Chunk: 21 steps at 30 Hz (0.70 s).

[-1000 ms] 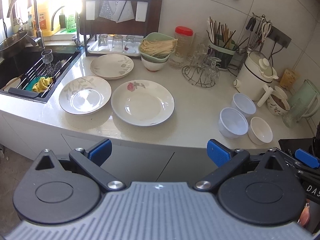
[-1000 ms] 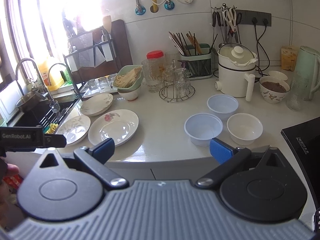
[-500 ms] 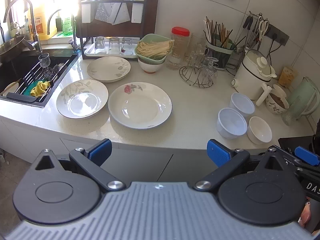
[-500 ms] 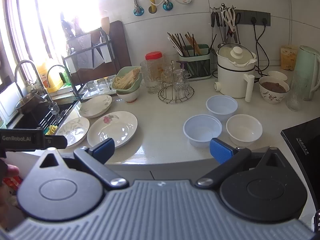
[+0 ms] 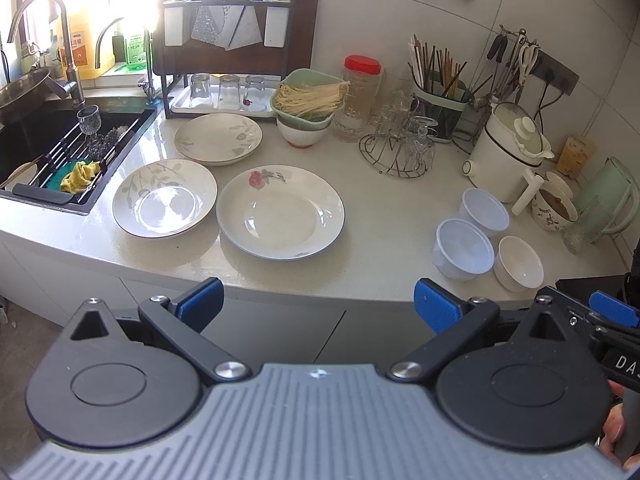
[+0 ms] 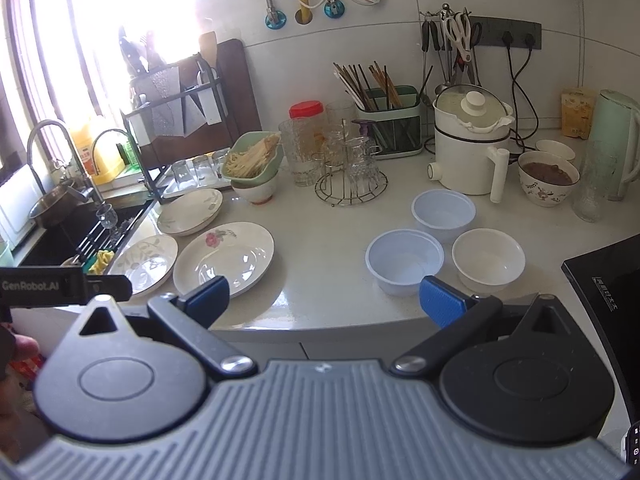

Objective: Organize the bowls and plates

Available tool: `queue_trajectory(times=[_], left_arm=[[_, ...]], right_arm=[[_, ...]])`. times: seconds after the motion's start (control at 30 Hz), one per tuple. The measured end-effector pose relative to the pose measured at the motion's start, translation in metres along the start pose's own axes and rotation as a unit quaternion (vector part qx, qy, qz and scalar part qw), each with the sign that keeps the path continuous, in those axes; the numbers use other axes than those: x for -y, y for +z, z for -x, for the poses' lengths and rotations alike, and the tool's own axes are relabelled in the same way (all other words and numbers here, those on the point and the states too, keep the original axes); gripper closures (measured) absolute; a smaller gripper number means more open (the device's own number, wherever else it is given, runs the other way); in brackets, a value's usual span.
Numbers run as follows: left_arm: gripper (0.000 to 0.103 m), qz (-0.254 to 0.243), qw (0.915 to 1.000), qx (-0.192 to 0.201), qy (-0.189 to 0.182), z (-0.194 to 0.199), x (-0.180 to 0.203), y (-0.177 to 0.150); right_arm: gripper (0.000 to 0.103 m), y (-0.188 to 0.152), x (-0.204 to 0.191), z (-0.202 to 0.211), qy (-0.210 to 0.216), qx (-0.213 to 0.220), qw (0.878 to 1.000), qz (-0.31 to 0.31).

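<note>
Your left gripper [image 5: 316, 300] hangs in front of the near edge of the table [image 5: 384, 216], its blue pads spread wide apart with nothing between them. Your right gripper [image 6: 324, 298] is held the same way, pads apart and empty, just short of the table edge.

Nearest on the left side lies the rose plate [image 5: 280, 212], with the leaf plate [image 5: 165, 198] just beside it to the left; whether their rims touch cannot be told. Behind these two sits a third plate [image 5: 218, 138], set apart from the rose plate and close to the far rim of the leaf plate.

On the right side three bowls stand upright in a tight cluster: a near plastic bowl [image 6: 404, 260], a white bowl [image 6: 488, 256] to its right, and a second plastic bowl [image 6: 444, 210] behind them.

Farther back, from left to right: the sink [image 5: 60, 152] with a yellow cloth [image 5: 82, 172], a rack of upturned glasses [image 5: 226, 92], a green basket of noodles [image 5: 308, 96] resting on a bowl, a wire stand of glasses [image 5: 400, 148], a chopstick holder [image 5: 440, 100], a white cooker [image 5: 508, 152] and a green kettle [image 5: 612, 200].
</note>
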<state>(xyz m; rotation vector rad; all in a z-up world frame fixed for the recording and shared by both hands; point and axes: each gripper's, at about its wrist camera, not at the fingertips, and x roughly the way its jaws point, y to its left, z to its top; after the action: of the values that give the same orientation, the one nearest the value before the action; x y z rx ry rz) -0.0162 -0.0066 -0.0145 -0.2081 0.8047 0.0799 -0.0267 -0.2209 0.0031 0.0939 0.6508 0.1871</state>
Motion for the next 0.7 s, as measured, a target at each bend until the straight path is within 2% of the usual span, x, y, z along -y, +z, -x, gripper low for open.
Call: queue_trajectory(times=[0.4,0.7], left_arm=[[0.000,0.005,1.0000,0.003,0.008,0.0016,-0.0074,0.0006],[0.000,-0.002,1.0000,-0.003,0.007,0.0016,-0.0089,-0.0021]], right_arm=[[0.000,0.0031,-0.0066,-0.0008,0.015,0.000,1.000,0.005],[0.000,0.0009,-0.0074,-0.0005,0.019,-0.003,1.000,-0.014]])
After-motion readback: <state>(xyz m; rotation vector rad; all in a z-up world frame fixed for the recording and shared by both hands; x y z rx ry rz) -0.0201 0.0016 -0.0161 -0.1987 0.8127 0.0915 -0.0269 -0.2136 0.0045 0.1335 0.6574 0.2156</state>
